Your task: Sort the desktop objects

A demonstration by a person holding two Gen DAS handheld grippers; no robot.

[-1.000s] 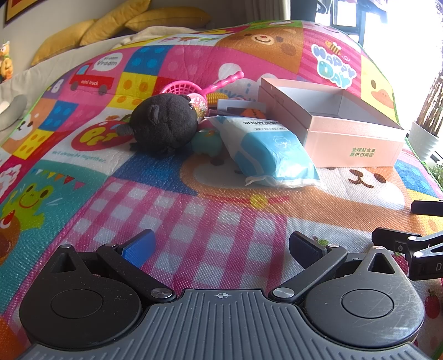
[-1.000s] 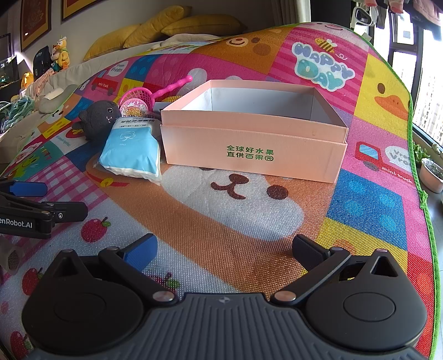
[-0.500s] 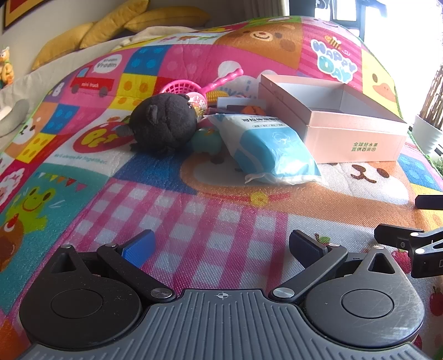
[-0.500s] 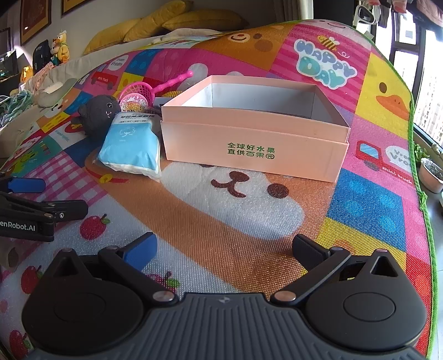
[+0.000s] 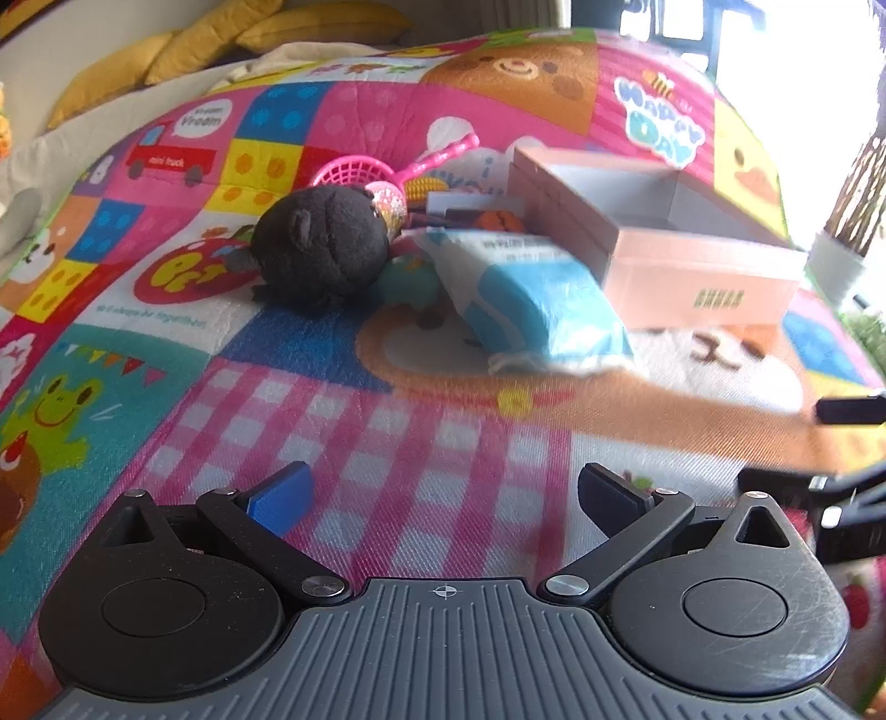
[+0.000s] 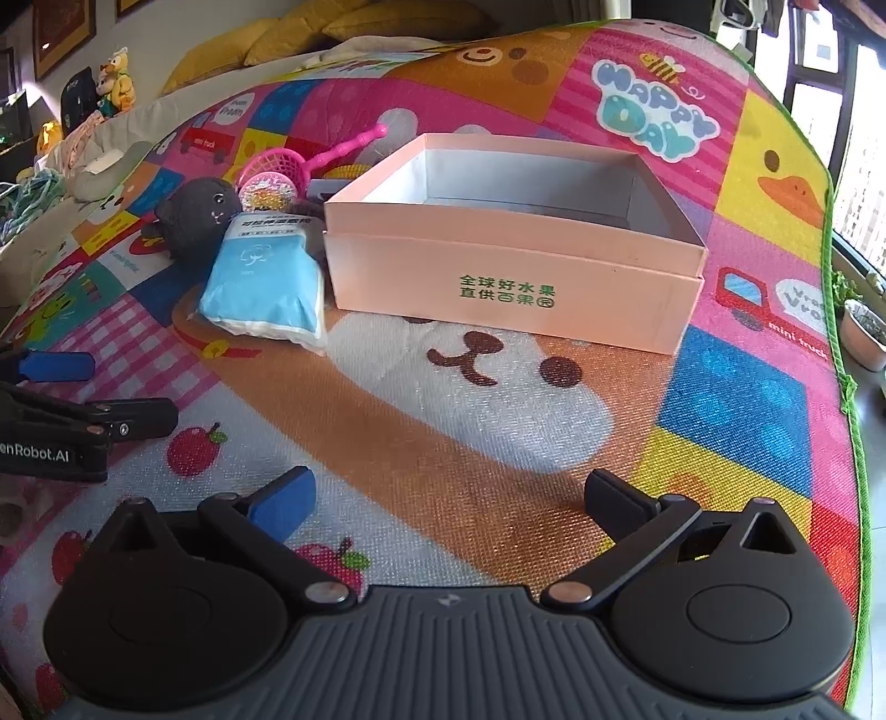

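Observation:
An open pink cardboard box (image 6: 515, 277) (image 5: 692, 277) sits on the colourful play mat, nothing visible inside it. Left of it lie a blue-and-white soft pack (image 6: 266, 282) (image 5: 531, 293), a dark grey plush toy (image 6: 202, 213) (image 5: 321, 243), a pink toy scoop (image 6: 282, 163) (image 5: 354, 169) and smaller items behind them, partly hidden. My left gripper (image 5: 443, 493) is open above the pink checked patch, well short of the plush and the pack. Over the bear print in front of the box, my right gripper (image 6: 451, 495) is open and holds nothing.
The play mat (image 6: 498, 421) covers the whole work surface. Yellow cushions (image 6: 310, 33) and stuffed toys (image 6: 113, 75) lie at the far back left. A plant pot (image 6: 864, 332) stands past the mat's right edge. The left gripper's fingers (image 6: 55, 365) show at the right wrist view's left edge.
The left gripper has moved forward a little toward the plush and the pack, with motion blur now. The right gripper has tilted and edged slightly closer to the box. Both stay open.

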